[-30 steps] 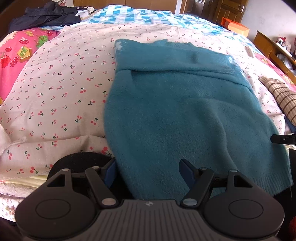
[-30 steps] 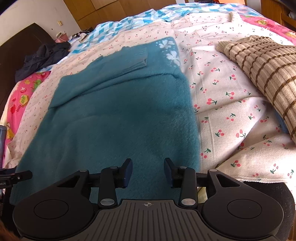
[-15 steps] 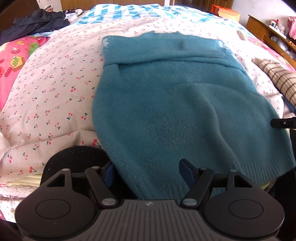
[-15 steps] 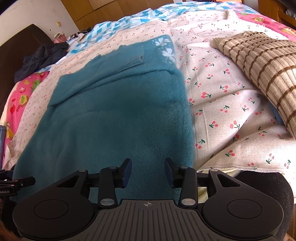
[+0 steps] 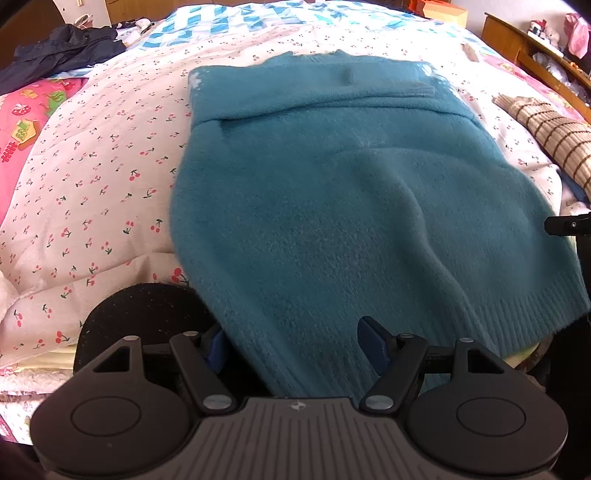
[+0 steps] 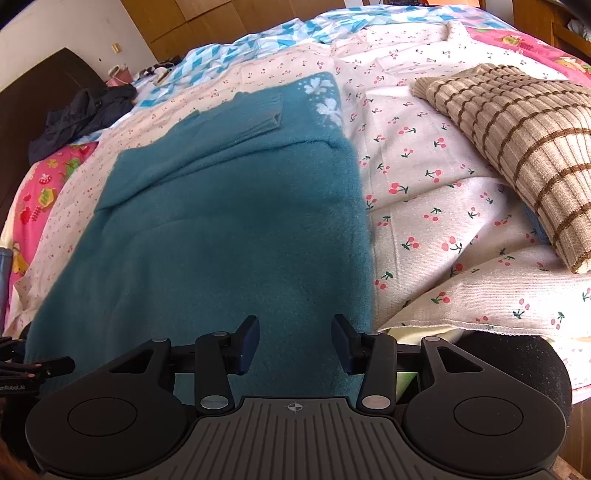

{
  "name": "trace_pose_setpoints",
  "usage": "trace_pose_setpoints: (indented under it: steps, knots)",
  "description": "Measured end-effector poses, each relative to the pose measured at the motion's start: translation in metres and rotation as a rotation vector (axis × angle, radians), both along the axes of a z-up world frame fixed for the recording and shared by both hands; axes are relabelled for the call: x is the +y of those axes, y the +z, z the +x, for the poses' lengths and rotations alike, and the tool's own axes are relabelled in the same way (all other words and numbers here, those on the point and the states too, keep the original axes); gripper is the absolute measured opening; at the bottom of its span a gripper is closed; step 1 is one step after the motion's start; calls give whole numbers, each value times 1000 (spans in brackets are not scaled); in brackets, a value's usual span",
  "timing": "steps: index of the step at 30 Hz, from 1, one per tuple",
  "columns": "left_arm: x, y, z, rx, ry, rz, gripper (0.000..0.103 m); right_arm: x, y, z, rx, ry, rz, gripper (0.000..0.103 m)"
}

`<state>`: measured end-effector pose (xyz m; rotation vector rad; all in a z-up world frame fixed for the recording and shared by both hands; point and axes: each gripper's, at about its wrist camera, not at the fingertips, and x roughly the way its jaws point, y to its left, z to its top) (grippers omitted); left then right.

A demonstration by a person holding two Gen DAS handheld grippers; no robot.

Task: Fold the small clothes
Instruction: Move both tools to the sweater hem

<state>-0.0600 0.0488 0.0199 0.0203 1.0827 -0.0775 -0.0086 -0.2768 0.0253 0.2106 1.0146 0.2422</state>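
Observation:
A teal fuzzy sweater (image 5: 332,192) lies on the cherry-print bedspread (image 5: 92,166), sleeves folded across its top. Its ribbed hem hangs toward me over the bed's near edge. My left gripper (image 5: 295,345) is open, its fingers on either side of the hem's left part. In the right wrist view the sweater (image 6: 221,221) fills the middle, with white flower marks near its far right corner. My right gripper (image 6: 295,343) is open over the hem's right part, near the sweater's right edge.
A brown striped knit garment (image 6: 517,155) lies on the bed to the right. Dark clothes (image 5: 62,51) are heaped at the far left. A blue-white checked cover (image 5: 258,18) and a pink quilt (image 5: 18,122) lie beyond. Wooden furniture (image 5: 524,48) stands at right.
Both grippers have moved forward and up a little over the hem. The sweater's lower part has bunched into a raised fold. Both grippers stay open.

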Motion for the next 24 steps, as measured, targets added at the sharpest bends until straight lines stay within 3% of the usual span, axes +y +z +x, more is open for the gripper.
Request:
trace_pose_setpoints:
  steps: [12, 24]
  knots:
    - [-3, -1, -3, 0, -13, 7, 75, -6, 4, -9, -12, -21, -8, 51]
    - [-2, -2, -7, -22, -9, -8, 75, -5, -4, -11, 18, -36, -32, 52]
